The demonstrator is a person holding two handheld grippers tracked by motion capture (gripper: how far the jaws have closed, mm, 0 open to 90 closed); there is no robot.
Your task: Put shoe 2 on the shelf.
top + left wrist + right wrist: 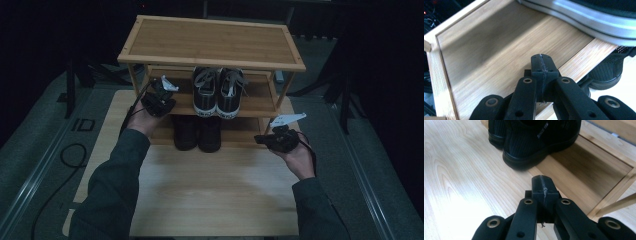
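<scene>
Shoe rack (210, 42): laced sneakers (218, 90) mid-shelf, black shoes (197, 132) below, toes outward for grabbing. Left gripper (162, 92), right gripper (262, 138): jaws closed, empty.

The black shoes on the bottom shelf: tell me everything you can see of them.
The black shoes are a matching pair, dark knit-looking uppers on thick black soles, upright and side by side on the rack's bottom shelf. Their ends overhang the shelf's front edge above the table. Nothing grips them; the shut right gripper points at them from nearby.

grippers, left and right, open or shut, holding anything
left gripper: shut, empty, jaws over the middle shelf.
right gripper: shut, empty, near the black shoes.
</scene>
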